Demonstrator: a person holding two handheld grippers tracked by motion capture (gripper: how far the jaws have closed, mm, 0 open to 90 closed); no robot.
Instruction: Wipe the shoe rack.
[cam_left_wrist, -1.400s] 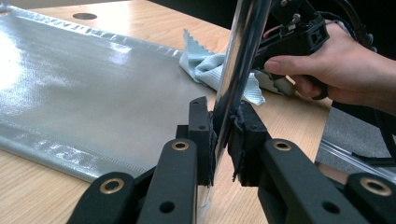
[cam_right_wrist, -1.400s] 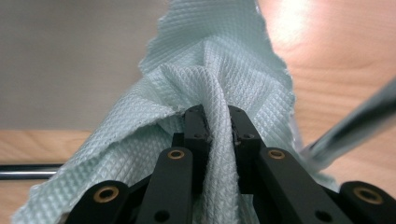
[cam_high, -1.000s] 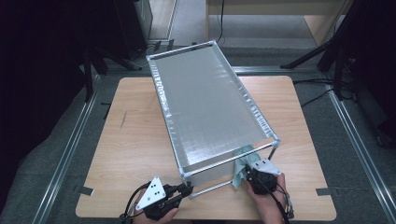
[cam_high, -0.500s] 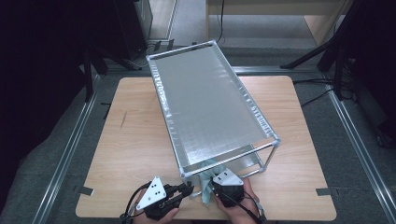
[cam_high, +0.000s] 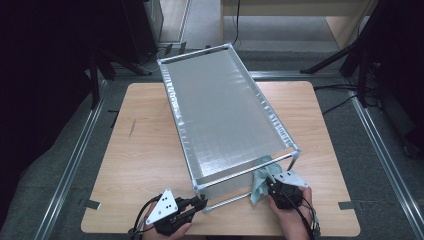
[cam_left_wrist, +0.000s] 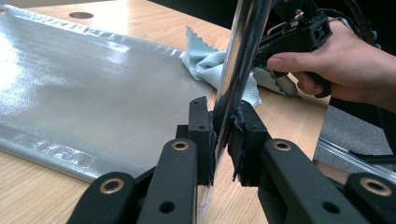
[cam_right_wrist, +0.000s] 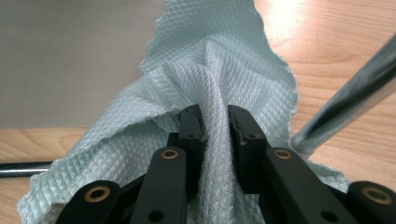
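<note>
A chrome tube rack (cam_high: 243, 171) with a silver fabric top (cam_high: 220, 110) stands on the wooden table (cam_high: 145, 140). My left gripper (cam_high: 200, 204) is at the rack's near left corner, shut on the upright chrome tube (cam_left_wrist: 236, 79); the same left gripper (cam_left_wrist: 223, 126) clamps it between both pads. My right gripper (cam_high: 272, 185) is at the near right corner, shut on a pale green cloth (cam_high: 260, 181). The cloth (cam_right_wrist: 210, 74) bunches between the right gripper (cam_right_wrist: 215, 119) and lies beside a chrome tube (cam_right_wrist: 355, 100). The cloth (cam_left_wrist: 205, 60) and a hand holding the right gripper (cam_left_wrist: 299, 37) show behind the left jaws.
The silver fabric (cam_left_wrist: 93, 79) of the lower shelf lies flat on the table. Bare wood lies left of the rack (cam_high: 140, 150) and along the right edge (cam_high: 320, 150). Dark stands and cables (cam_high: 350, 60) surround the table on the grey floor.
My right gripper with the cloth slid left along the rack's near lower bar, then came back to the near right corner. The left gripper stayed on the corner tube.
</note>
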